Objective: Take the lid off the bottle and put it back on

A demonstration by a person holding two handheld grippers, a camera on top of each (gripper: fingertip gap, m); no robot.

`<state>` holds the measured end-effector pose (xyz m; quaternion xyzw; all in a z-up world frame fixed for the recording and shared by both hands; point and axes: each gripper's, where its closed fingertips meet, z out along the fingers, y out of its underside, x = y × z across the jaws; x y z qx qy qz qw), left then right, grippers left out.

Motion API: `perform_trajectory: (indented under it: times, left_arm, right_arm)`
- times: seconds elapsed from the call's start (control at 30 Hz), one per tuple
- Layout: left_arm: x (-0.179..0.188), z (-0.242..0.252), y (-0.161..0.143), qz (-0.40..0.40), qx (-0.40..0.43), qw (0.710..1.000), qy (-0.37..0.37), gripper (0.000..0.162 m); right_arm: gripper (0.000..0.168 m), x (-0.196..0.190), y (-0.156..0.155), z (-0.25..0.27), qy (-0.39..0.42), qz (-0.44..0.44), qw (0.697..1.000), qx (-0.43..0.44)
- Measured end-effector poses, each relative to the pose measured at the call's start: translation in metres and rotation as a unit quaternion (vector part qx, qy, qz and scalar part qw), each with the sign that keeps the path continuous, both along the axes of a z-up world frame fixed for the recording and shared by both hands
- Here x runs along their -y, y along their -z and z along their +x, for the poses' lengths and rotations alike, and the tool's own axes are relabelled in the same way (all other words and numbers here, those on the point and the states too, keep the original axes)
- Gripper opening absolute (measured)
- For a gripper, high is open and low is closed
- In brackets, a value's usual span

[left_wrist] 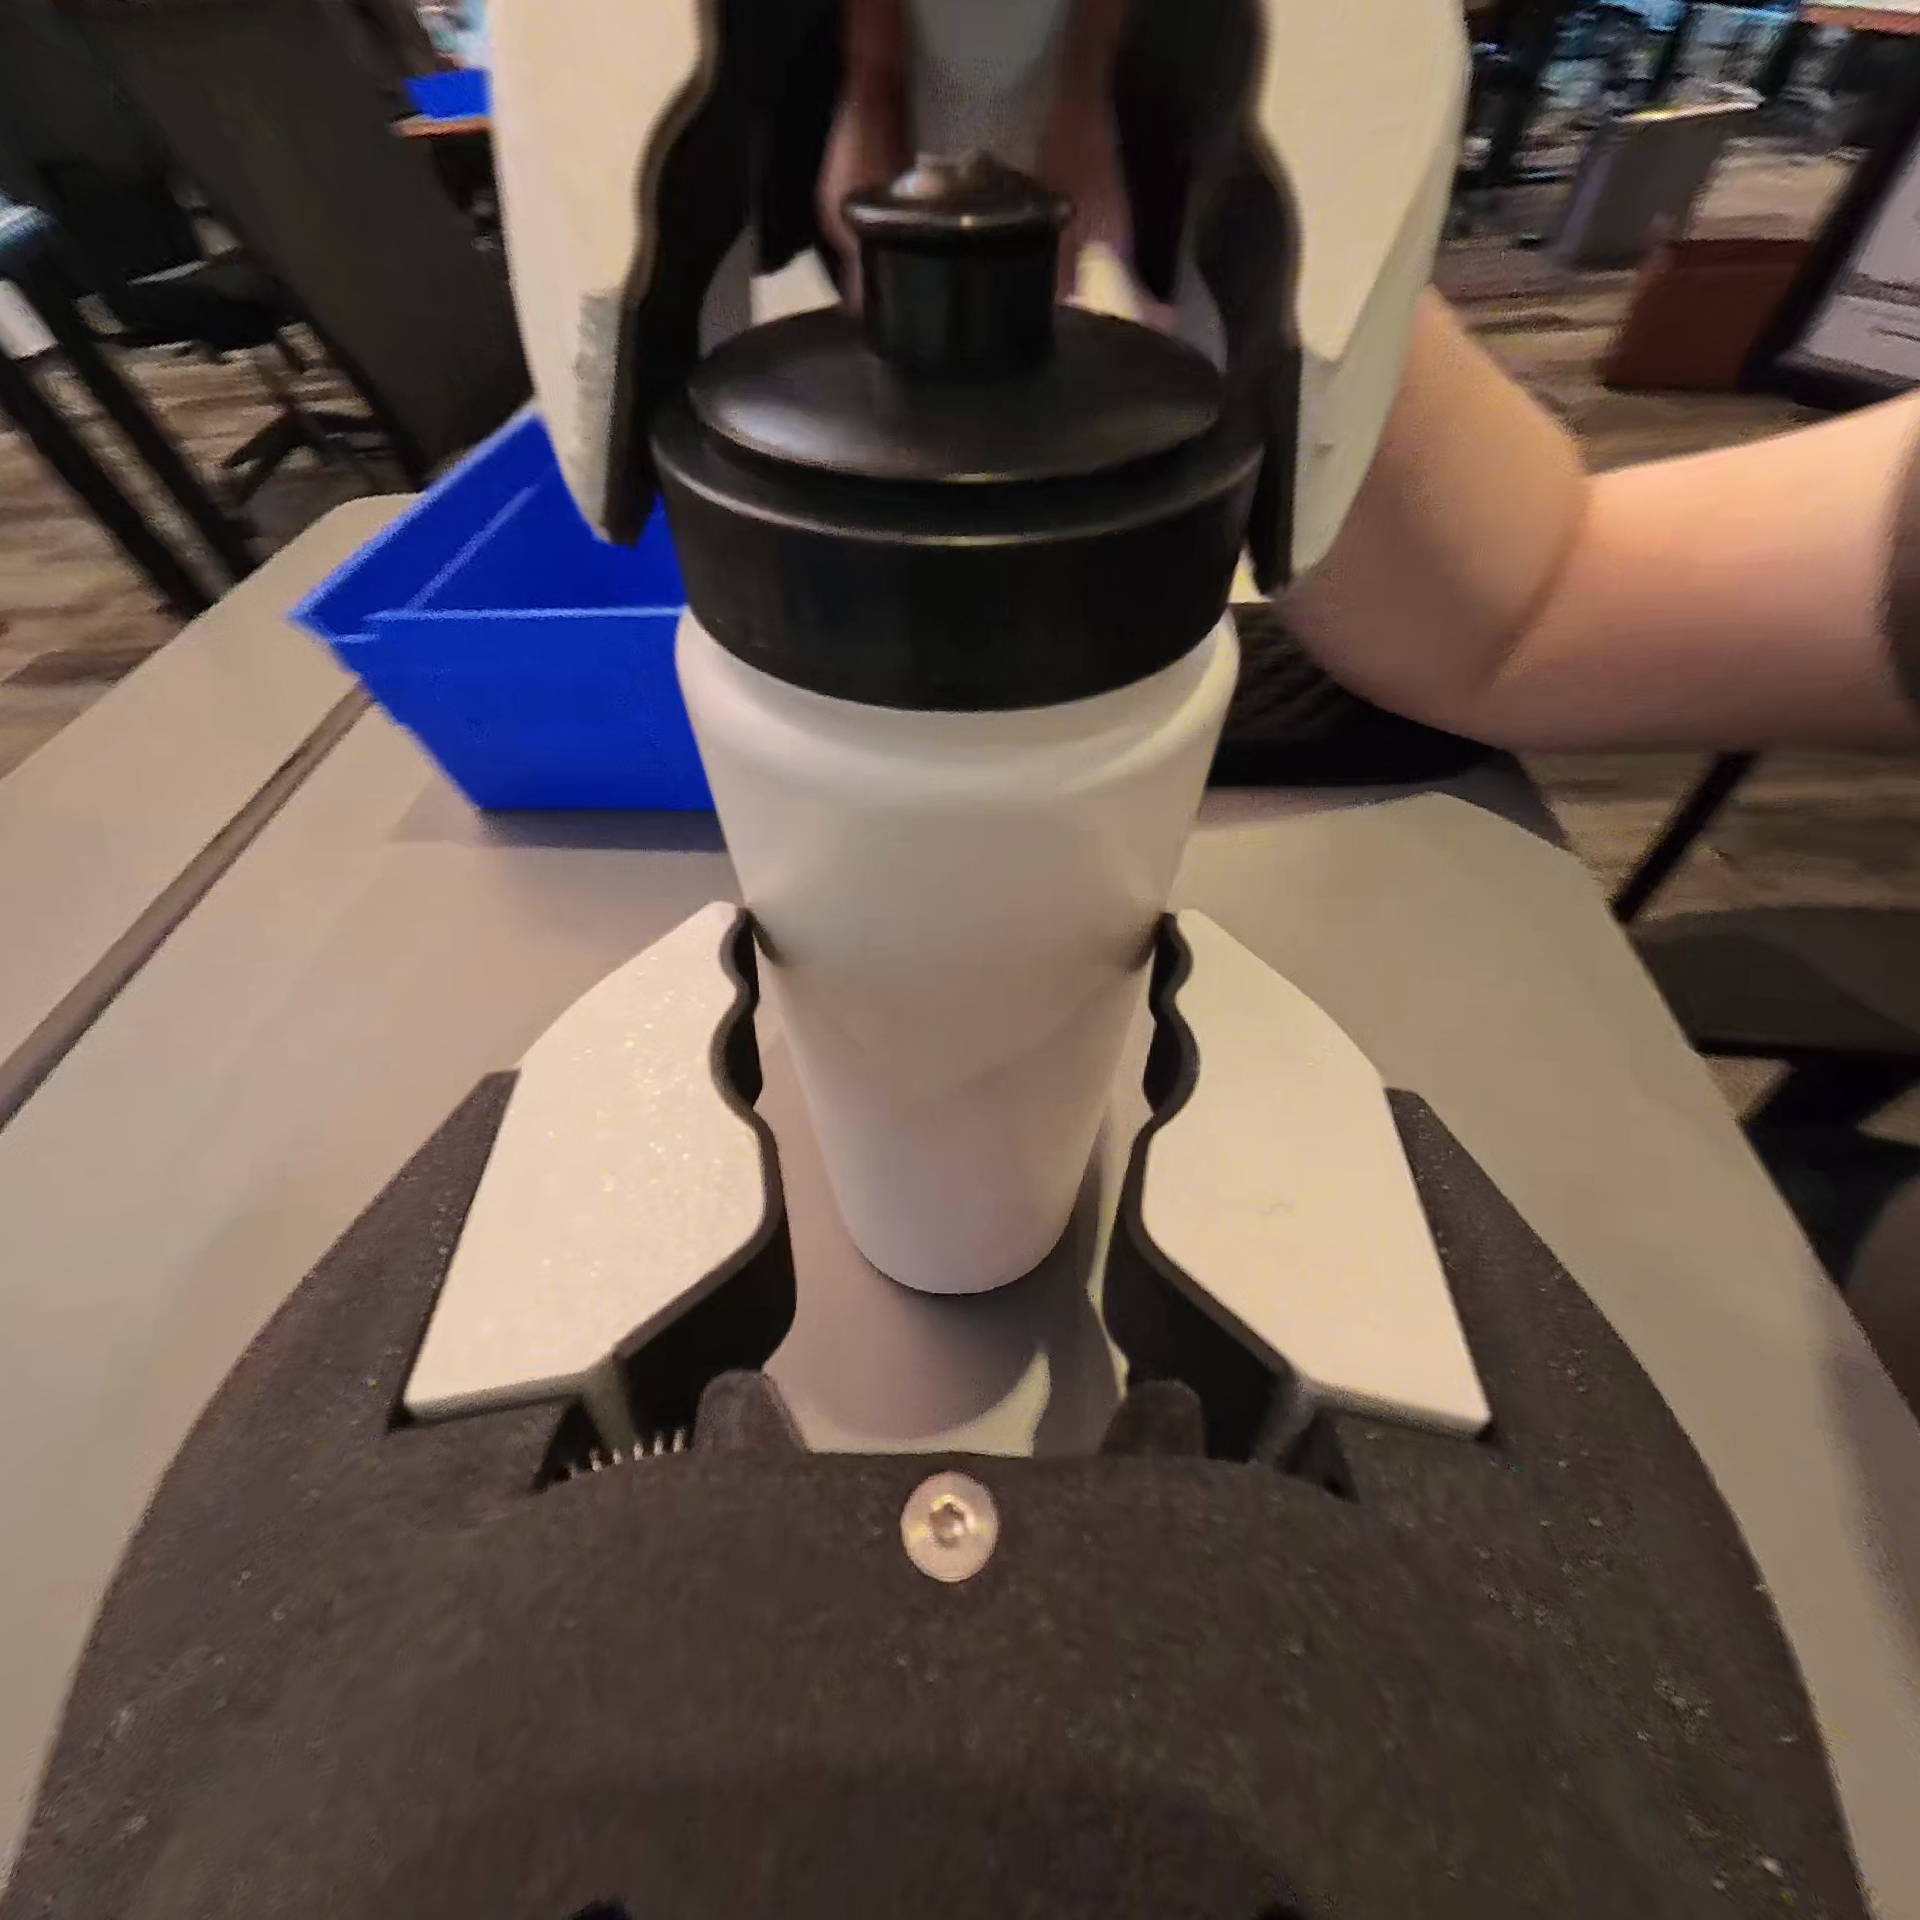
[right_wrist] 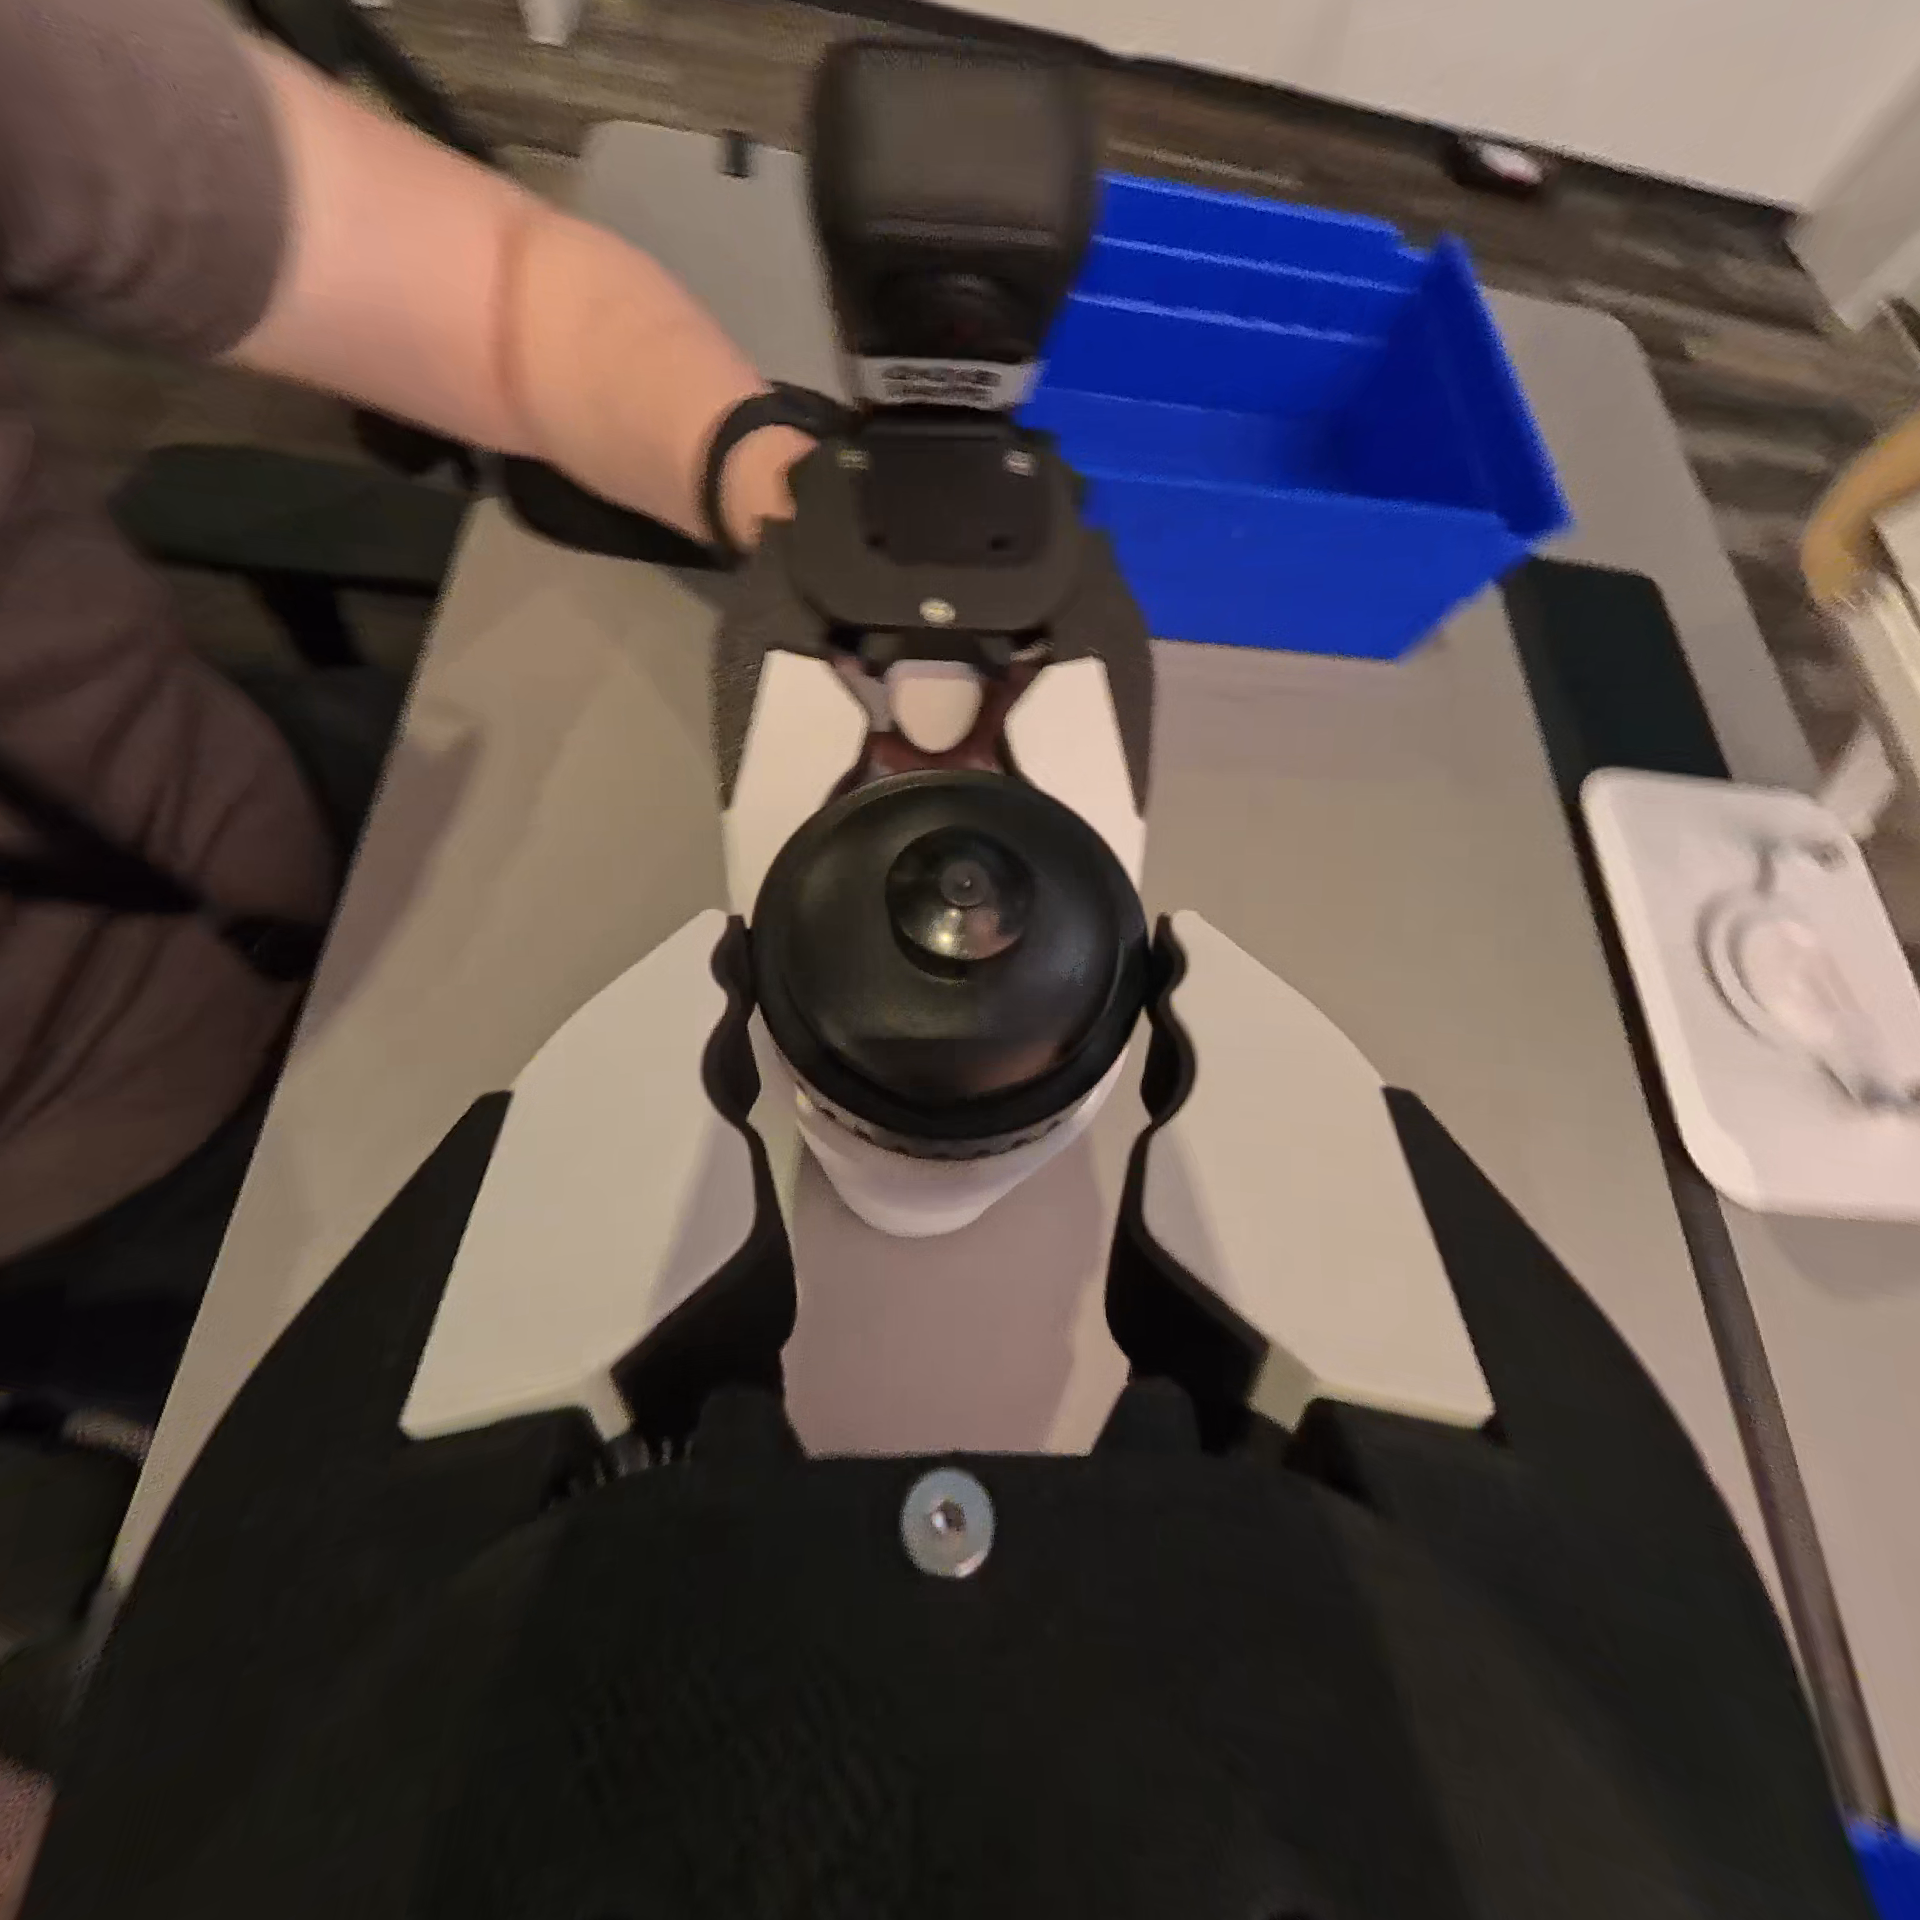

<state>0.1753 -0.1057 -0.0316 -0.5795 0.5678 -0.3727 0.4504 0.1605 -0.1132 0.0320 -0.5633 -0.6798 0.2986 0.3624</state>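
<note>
A white bottle [left_wrist: 956,831] stands upright on the grey table [left_wrist: 312,987] with a black spouted lid [left_wrist: 956,582] sitting on its neck. My left gripper [left_wrist: 956,935] is shut on the bottle's body, its pads pressing both sides. My right gripper [right_wrist: 948,956] comes down from above and is shut on the lid [right_wrist: 862,997], its fingertips touching the rim on both sides. It also shows in the left wrist view [left_wrist: 945,540]. In the right wrist view the bottle [right_wrist: 914,1184] shows below the lid, and the left gripper's fingers [right_wrist: 1081,748] lie behind it.
A blue bin [left_wrist: 540,686] stands on the table behind the bottle; it also shows in the right wrist view [right_wrist: 1299,468]. A white tray [right_wrist: 1766,987] sits at the right. A person's forearm [left_wrist: 1558,603] reaches in. Chairs and desks stand beyond the table's edge.
</note>
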Motion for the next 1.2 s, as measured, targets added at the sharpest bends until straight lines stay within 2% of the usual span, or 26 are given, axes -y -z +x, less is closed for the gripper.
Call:
perform_trajectory:
  times: [0.13, 0.23, 0.27, 0.33, 0.43, 0.57, 0.63, 0.73, 0.77, 0.9, 1.0, 1.1, 1.2]
  left_arm:
    - [0.039, 0.007, 0.001, -0.017, -0.001, 0.995, 0.103, 0.073]
    - [0.038, 0.008, 0.002, -0.027, -0.010, 0.995, 0.094, 0.073]
    - [0.033, 0.008, 0.002, -0.028, -0.011, 0.996, 0.078, 0.073]
    - [0.020, 0.006, 0.002, -0.022, -0.007, 0.999, 0.043, 0.073]
    - [-0.007, 0.000, 0.001, -0.021, 0.002, 0.999, -0.028, 0.073]
    - [-0.035, -0.012, 0.001, -0.033, 0.007, 0.993, -0.114, 0.073]
    - [-0.040, -0.015, 0.001, -0.029, 0.008, 0.991, -0.129, 0.073]
    - [-0.039, -0.014, 0.001, -0.021, 0.003, 0.991, -0.132, 0.073]
    - [-0.038, -0.014, 0.001, -0.017, 0.001, 0.991, -0.131, 0.073]
    - [-0.032, -0.011, 0.001, -0.013, -0.003, 0.994, -0.108, 0.073]
    - [-0.016, -0.005, 0.000, -0.010, -0.005, 0.998, -0.057, 0.073]
    - [0.005, 0.002, 0.000, 0.017, -0.006, 1.000, 0.004, 0.073]
    - [0.021, 0.007, 0.001, -0.004, -0.007, 0.999, 0.043, 0.073]
  right_arm:
    - [0.075, 0.038, -0.001, 0.006, -0.136, -0.030, 0.990, -0.030]
    - [0.075, 0.033, -0.002, 0.007, -0.136, -0.049, 0.989, -0.044]
    - [0.075, 0.026, -0.003, 0.006, -0.116, -0.054, 0.991, -0.047]
    - [0.086, 0.007, -0.009, -0.001, -0.050, -0.055, 0.995, -0.060]
    - [0.088, -0.018, -0.018, -0.008, 0.053, -0.054, 0.995, -0.070]
    - [0.088, -0.047, -0.016, -0.008, 0.209, -0.044, 0.976, -0.044]
    - [0.088, -0.052, -0.010, -0.008, 0.254, -0.045, 0.966, -0.025]
    - [0.086, -0.053, 0.001, -0.009, 0.278, -0.035, 0.960, 0.010]
    - [0.075, -0.052, 0.001, -0.009, 0.274, -0.026, 0.961, 0.014]
    - [0.075, -0.042, 0.002, -0.006, 0.225, -0.029, 0.973, 0.029]
    - [0.074, -0.022, 0.001, -0.001, 0.117, -0.010, 0.993, 0.032]
    - [0.074, 0.006, -0.001, 0.005, -0.032, 0.020, 0.999, -0.009]
    - [0.074, 0.018, -0.002, 0.007, -0.089, -0.023, 0.995, -0.040]
